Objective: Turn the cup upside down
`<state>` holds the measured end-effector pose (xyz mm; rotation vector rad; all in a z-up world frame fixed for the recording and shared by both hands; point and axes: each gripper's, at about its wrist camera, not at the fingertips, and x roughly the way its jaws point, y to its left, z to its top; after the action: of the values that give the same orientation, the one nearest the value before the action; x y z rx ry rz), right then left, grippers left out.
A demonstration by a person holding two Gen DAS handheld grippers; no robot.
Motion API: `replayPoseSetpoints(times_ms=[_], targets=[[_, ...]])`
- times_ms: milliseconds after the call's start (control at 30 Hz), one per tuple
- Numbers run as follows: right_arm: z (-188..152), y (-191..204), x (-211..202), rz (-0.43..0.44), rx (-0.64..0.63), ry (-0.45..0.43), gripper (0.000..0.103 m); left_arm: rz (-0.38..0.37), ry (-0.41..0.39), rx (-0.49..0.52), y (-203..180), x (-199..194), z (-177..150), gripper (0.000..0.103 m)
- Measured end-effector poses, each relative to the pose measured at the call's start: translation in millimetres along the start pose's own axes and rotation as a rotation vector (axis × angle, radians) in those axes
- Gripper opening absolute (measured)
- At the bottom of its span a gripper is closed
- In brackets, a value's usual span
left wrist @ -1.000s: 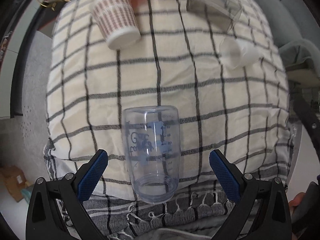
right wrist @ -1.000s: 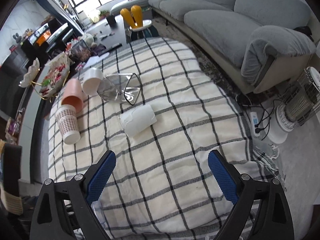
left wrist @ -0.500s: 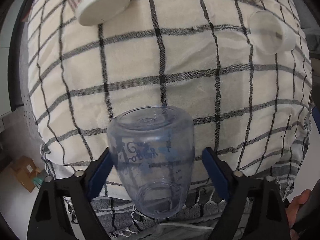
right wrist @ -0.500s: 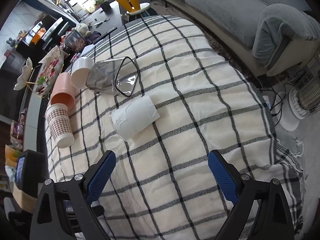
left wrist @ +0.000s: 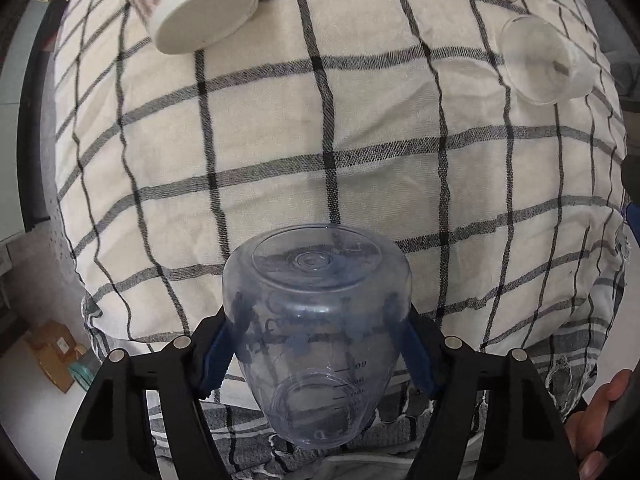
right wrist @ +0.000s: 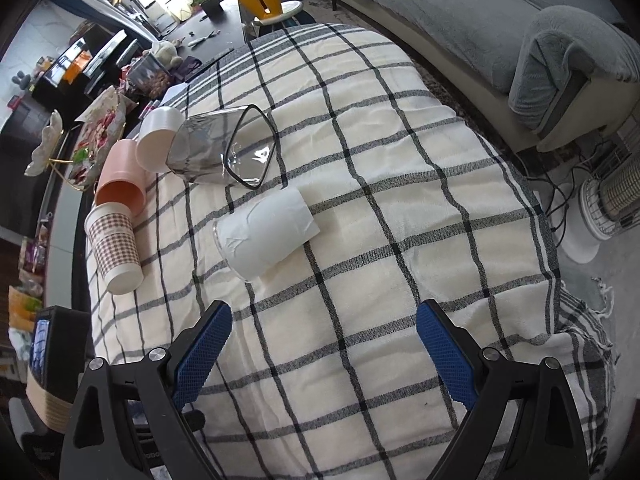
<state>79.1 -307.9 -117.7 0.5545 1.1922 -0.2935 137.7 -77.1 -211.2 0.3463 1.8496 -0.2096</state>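
A clear bluish plastic cup (left wrist: 316, 328) with printed measuring marks is held between the blue pads of my left gripper (left wrist: 318, 346), which is shut on its sides. The cup's flat base faces away from the camera and its mouth points toward the camera, above the near edge of the checked cloth (left wrist: 360, 128). My right gripper (right wrist: 324, 352) is open and empty above the cloth (right wrist: 380, 280), with a white cup (right wrist: 266, 234) lying on its side ahead of it.
A checked-pattern paper cup (left wrist: 192, 4) (right wrist: 114, 246) lies at the far left, the white cup (left wrist: 540, 60) at the far right. In the right wrist view a grey angular glass (right wrist: 224, 148), a pink cup (right wrist: 120, 178) and a cream cup (right wrist: 156, 144) lie beyond. A sofa (right wrist: 480, 20) and heater (right wrist: 612, 196) stand to the right.
My left gripper has closed on the clear cup and lifted it, tilting its base further forward. My right gripper has moved closer to the white cup and stayed open.
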Motion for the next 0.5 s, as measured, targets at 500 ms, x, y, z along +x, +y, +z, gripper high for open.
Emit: replayPoseSetpoints(times_ms=[500], targets=[[-17,17,-53,0.000,-0.077,-0.128,0.094,-0.013,-0.523,0.043,-1,-89,-76,0.071]])
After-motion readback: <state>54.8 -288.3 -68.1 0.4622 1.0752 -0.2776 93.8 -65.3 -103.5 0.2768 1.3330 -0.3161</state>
